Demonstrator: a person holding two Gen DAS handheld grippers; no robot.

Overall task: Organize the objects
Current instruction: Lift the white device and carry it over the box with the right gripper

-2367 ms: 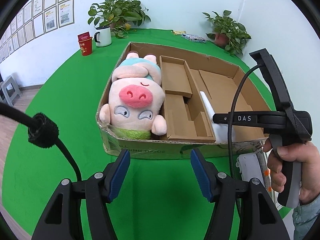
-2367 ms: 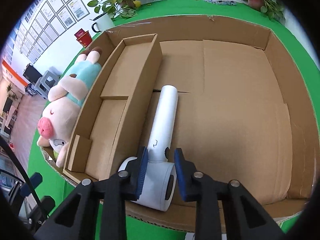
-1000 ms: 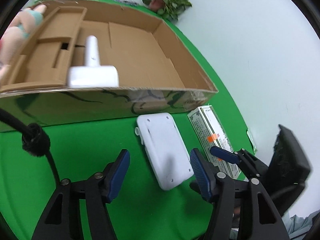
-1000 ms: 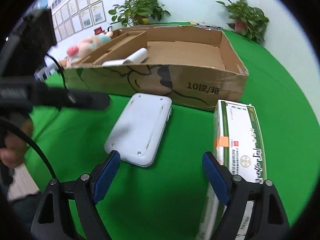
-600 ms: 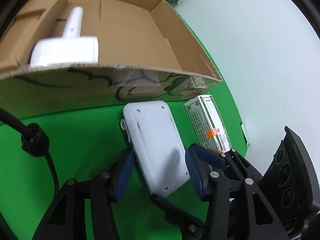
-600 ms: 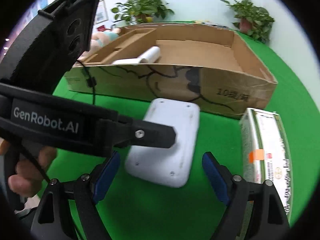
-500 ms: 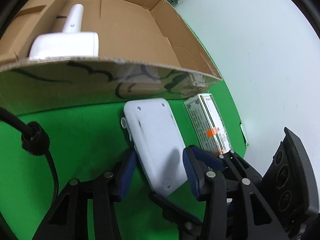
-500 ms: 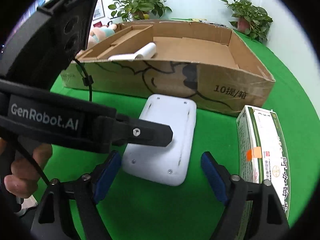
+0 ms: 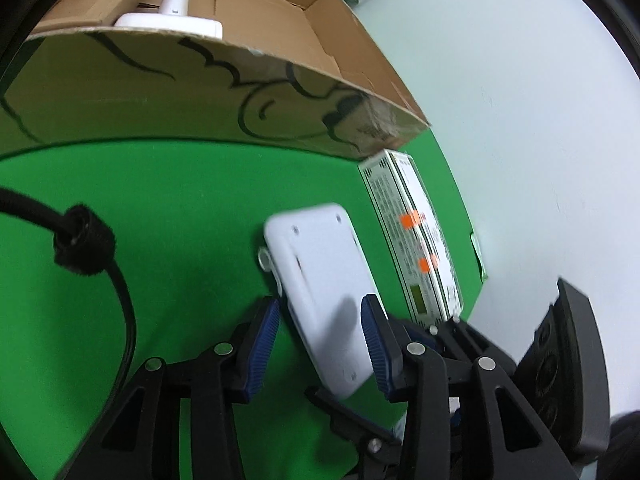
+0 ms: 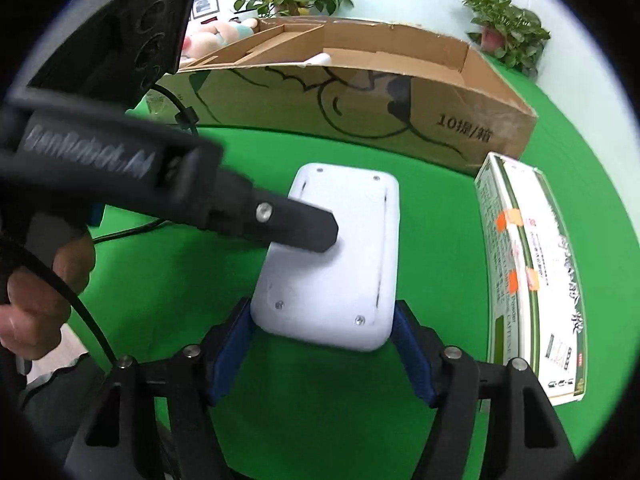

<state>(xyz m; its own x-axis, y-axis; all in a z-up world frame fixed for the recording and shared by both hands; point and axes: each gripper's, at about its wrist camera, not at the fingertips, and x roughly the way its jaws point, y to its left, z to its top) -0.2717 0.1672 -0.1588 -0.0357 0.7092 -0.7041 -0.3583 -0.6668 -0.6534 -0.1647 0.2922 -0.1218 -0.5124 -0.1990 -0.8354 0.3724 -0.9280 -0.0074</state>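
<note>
Both grippers have descended onto one white flat device (image 10: 334,256) on the green table (image 10: 320,420), beside one cardboard box (image 10: 360,108). Right gripper (image 10: 322,354) jaws, just closing, clamp its near end; left gripper (image 9: 318,350) straddles it, contact unclear.

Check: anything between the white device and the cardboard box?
No, only bare green cloth between white device and cardboard box, per the right wrist view.

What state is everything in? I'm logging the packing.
white device: between both grippers' fingers
left gripper: just closed on white device
right gripper: just closing, contact unclear
cardboard box: open, holds white appliance
carton: closed, lying outside cardboard box
</note>
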